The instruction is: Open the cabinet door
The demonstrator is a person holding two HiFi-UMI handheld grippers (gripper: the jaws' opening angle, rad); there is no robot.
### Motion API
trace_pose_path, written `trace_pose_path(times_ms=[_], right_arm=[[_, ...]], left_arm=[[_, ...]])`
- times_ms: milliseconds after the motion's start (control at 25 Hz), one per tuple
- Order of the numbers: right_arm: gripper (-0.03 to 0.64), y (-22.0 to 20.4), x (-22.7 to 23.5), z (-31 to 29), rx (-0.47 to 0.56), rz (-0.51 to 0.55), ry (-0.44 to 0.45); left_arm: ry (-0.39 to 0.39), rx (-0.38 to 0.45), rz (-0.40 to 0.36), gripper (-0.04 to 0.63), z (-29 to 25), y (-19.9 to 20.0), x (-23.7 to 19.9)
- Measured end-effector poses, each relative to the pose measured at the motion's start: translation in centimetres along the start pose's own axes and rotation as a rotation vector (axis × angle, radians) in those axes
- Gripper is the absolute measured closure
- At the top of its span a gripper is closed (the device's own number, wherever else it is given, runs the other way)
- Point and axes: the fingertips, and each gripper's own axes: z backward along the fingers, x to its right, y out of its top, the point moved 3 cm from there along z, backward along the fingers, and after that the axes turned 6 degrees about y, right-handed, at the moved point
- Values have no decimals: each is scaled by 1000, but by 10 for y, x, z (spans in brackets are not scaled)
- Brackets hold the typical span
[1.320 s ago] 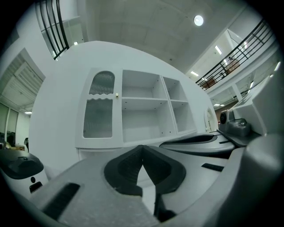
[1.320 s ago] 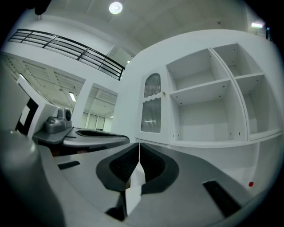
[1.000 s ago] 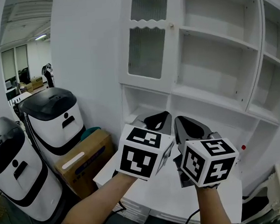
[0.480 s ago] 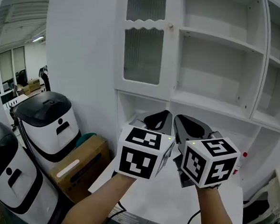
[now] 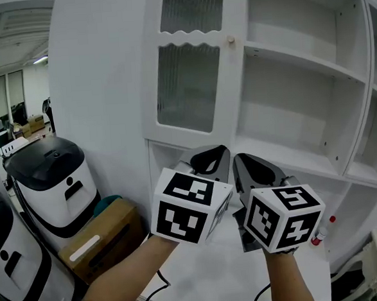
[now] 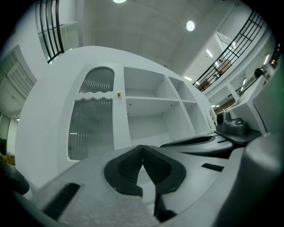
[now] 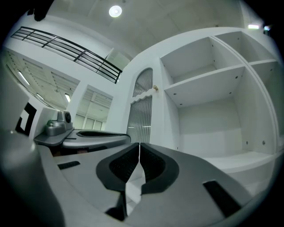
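The left gripper [image 6: 142,147] has its two fingers pressed together at the tips with nothing between them. The right gripper [image 7: 139,145] is the same: fingers together and empty. The grippers sit side by side, close together, both pointing at the white cabinet.

The cabinet door [image 5: 187,82], with its ribbed glass panes, stands above and beyond both sets of fingertips, well apart from them. It looks flush in its frame. It is up and to the left of the left fingertips, and further left of the right ones. Its small knob [image 5: 231,40] sits on the door's right edge, high above the fingertips and roughly over the gap between the two grippers. Neither gripper touches it.

The open shelves [image 5: 298,62] lie up and to the right of the fingers, straight beyond the right gripper.
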Motion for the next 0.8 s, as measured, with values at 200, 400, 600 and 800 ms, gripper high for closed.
trace_pose_path(times_ms=[200, 400, 600, 800], right_arm=[[595, 11, 11, -23, 30, 12, -23], [595, 22, 20, -42, 44, 32, -54], [595, 35, 24, -54, 74, 65, -74], [594, 44, 30, -64, 90, 89, -93]], left_arm=[[-13, 61, -38, 588, -23, 13, -20], [-38, 131, -89, 586, -43, 31, -32], [-53, 196, -155, 586, -57, 51, -39], [-49, 269, -214, 586, -70, 71, -48]])
